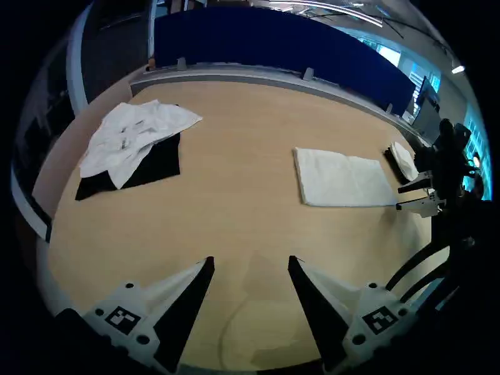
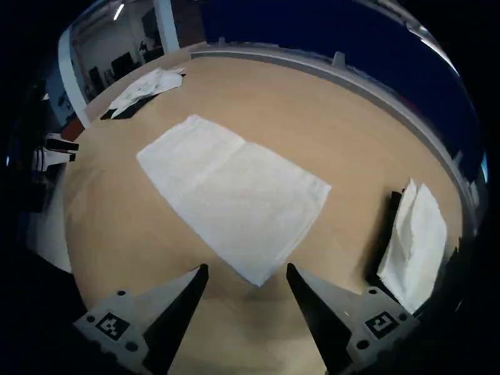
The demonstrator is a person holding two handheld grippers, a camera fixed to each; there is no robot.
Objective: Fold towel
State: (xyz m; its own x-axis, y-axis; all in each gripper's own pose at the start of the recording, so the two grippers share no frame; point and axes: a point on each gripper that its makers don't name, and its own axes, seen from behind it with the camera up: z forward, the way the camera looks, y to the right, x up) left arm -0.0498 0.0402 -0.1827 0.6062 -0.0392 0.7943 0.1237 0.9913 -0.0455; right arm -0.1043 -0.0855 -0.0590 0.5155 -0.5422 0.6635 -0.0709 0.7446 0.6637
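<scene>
Pale wood-grain tabletop runs under everything. The flat white terry towel lies spread on it as one smooth rectangle, right of the middle, with bare wood on every side. Nothing lies on the towel or stands between it and either gripper.

At the far left of the table a crumpled heap of white cloths sprawls over a black rectangular mat, well apart from the towel. At the right edge a small stack of folded white cloths sits on a second black mat, near the towel but not touching it. A grey rail runs along the table's far edge, and a dark blue partition panel stands behind it.

The left gripper hangs over bare wood at the near side, its two fingers spread wide with nothing between them. The right gripper is likewise spread wide and grips nothing. The towel's near corner points into the gap between its fingers; whether the tips touch the cloth I cannot tell.

The left gripper view takes in the whole tabletop from heap to stack and places the right gripper just beside the towel's right end, with dark gear behind it. The right gripper view looks along the towel from close above, bringing out its terry weave and a faint crease across it. It also shows the layered edges of the folded stack and, far off at the left edge, the left gripper.
</scene>
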